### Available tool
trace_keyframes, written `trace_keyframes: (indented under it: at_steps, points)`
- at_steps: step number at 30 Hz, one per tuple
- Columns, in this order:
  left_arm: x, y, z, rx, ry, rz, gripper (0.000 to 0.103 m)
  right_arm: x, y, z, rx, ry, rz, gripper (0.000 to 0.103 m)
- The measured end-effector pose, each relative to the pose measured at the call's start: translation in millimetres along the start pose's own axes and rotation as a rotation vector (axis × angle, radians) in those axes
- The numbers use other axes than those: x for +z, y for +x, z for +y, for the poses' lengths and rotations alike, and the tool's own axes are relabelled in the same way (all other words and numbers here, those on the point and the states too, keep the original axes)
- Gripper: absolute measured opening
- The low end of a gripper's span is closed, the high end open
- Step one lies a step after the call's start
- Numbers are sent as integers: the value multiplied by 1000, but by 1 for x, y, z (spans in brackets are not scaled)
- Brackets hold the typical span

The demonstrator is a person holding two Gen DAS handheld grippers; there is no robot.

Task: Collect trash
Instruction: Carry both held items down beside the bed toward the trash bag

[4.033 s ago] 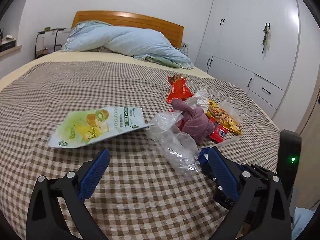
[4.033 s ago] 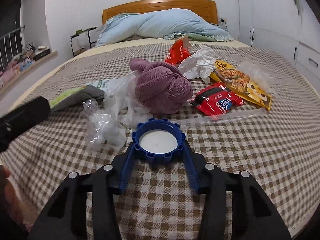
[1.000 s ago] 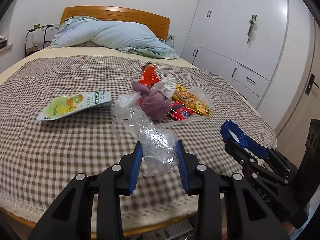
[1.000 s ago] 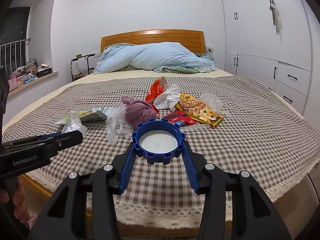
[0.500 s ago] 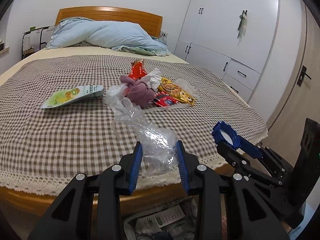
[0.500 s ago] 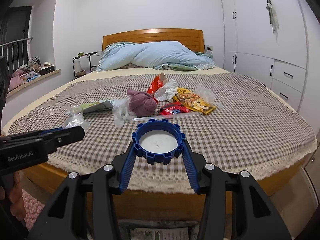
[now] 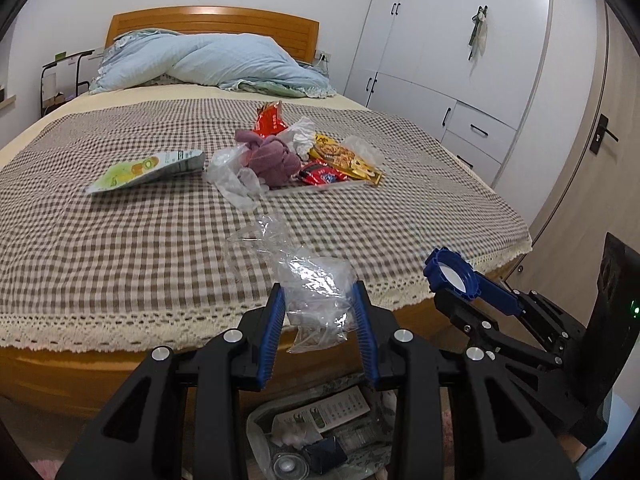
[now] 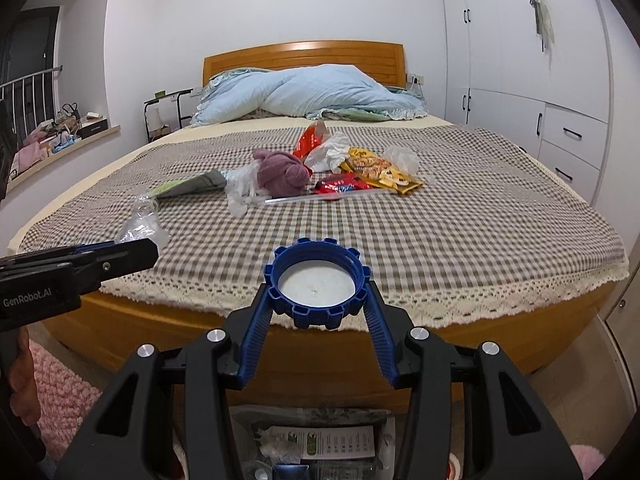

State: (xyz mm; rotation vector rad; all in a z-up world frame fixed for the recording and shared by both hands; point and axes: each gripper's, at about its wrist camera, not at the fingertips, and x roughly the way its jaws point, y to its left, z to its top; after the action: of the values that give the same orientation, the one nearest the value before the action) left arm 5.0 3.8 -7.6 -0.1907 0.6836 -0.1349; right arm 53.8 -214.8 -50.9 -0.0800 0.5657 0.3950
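Note:
My left gripper [image 7: 318,308] is shut on a crumpled clear plastic bag [image 7: 316,296], held past the foot of the bed above an open trash bag [image 7: 320,436] on the floor. My right gripper [image 8: 318,300] is shut on a blue jar lid [image 8: 317,282], also off the bed edge above the trash bag [image 8: 316,444]. The lid shows in the left wrist view [image 7: 450,274]. On the checked bedspread lie a green pouch [image 7: 144,170], clear plastic [image 7: 232,176], a red wrapper [image 7: 322,174], a yellow snack bag [image 7: 344,158] and a red-orange packet [image 7: 270,120].
A purple cloth ball [image 7: 274,156] and white tissue [image 7: 298,132] lie among the wrappers. A blue duvet [image 7: 208,64] lies at the wooden headboard. White wardrobes [image 7: 440,60] stand right. A pink rug [image 8: 60,392] lies on the floor left.
Both grippers have pulled back from the bed with their loads and now hang past its foot edge over the trash bag. Earlier the left gripper was open; it has closed on the clear bag.

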Motion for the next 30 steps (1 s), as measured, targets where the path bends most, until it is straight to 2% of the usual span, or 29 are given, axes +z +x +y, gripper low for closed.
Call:
trace_keyframes:
  at_steps: [18,30]
  points:
    - [-33,8,5,0,-6,92,32,-28,-2,0,-3,-6,77,46]
    - [-67,23,15,14,-34,193,32,-57,0,-4,-9,-12,178,46]
